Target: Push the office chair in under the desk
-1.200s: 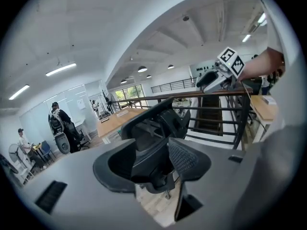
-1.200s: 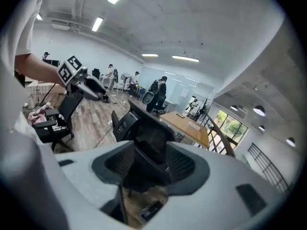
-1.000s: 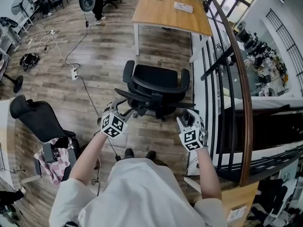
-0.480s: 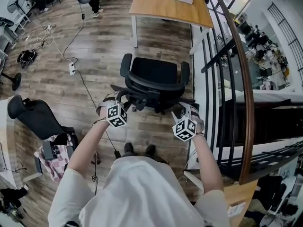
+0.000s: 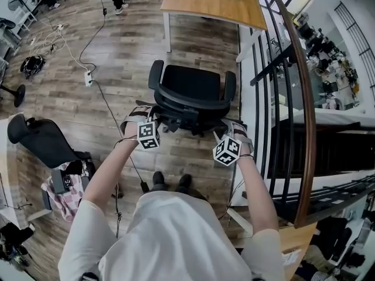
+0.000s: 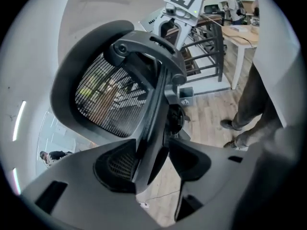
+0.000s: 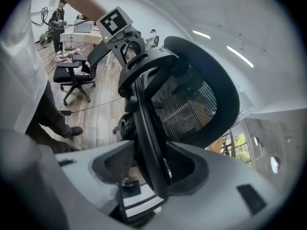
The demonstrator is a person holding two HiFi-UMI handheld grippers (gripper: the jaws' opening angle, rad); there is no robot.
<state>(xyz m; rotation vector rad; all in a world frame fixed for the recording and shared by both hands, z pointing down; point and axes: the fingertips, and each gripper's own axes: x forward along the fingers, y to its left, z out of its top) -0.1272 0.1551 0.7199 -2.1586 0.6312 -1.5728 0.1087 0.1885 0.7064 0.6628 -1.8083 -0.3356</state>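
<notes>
A black office chair stands on the wood floor with its mesh back toward me. The wooden desk is beyond it, apart from it. My left gripper is at the left of the chair's back. My right gripper is at the right of it. In the left gripper view the left gripper stands open astride a black bar of the backrest frame, with floor showing beside the bar. In the right gripper view the right gripper is likewise open around a frame bar.
A second black chair with a pink cloth stands at my left. A cable and power strip lie on the floor left of the chair. A black railing runs along the right. My shoes are just behind the chair.
Both grippers have come down and forward onto the chair's back and have rolled. The frame bars now sit between their jaws. The chair has not moved relative to the desk.
</notes>
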